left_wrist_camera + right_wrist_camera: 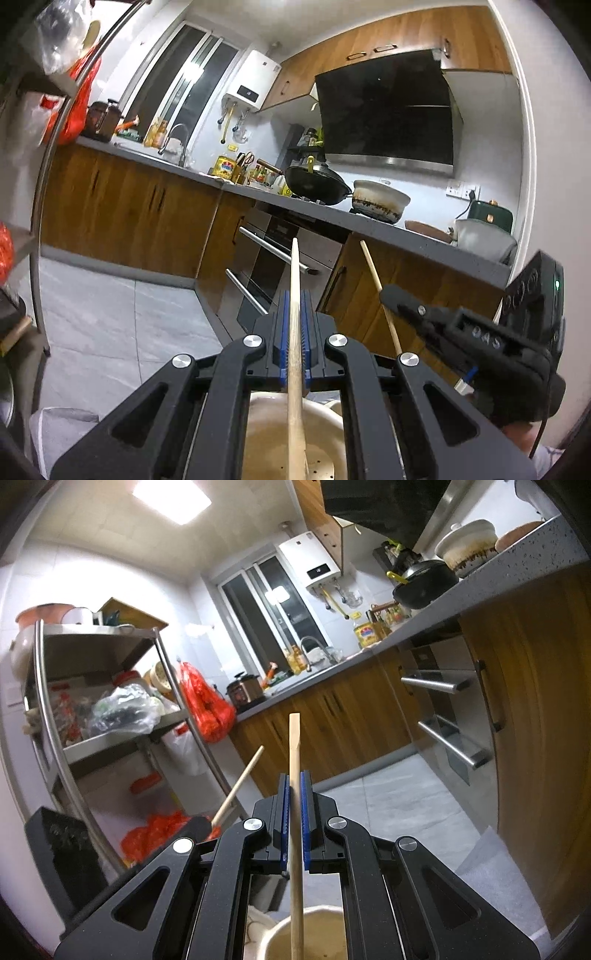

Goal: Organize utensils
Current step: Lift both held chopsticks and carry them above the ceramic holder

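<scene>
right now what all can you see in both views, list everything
wooden utensils: two, pale wood, one clamped in the left tongs, one in the right tongs
holder: one, cream, below both tongs, utensil ends reaching into it
wok: one, black, on the stove
casserole pot: one, white with scorched sides, beside the wok
oil bottle: one, yellow, on the grey counter
water heater: one, white, on the wall
metal rack: one, steel, holding bags and pots
red bag: one, hanging on the rack
left tongs: black, blue pads, shut
right tongs: black, blue pads, shut
</scene>
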Demonstrator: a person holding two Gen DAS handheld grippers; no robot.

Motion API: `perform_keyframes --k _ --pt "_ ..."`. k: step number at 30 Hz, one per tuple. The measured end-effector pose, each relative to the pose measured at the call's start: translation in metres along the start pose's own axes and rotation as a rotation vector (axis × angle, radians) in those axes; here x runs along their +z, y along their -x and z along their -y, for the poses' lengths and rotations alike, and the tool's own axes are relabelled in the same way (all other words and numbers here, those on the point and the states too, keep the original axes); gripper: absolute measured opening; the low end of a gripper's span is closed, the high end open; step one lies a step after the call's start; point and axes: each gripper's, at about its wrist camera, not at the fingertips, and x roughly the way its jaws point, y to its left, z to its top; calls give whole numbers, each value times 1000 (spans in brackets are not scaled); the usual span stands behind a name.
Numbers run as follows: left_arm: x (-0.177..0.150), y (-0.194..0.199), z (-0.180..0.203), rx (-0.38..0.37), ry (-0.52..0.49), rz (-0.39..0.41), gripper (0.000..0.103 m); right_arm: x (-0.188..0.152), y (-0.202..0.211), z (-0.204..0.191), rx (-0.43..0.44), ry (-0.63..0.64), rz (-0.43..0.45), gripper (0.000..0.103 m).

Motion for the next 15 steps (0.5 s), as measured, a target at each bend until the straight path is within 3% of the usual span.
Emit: perform_keyframes --k 7,15 --pt "-3 0 5 5 -57 30 5 -2 -6 -4 -51 33 84 7" --pt "-5 5 2 -10 -68 24 4 -12 -13 -6 -107 92 51 7"
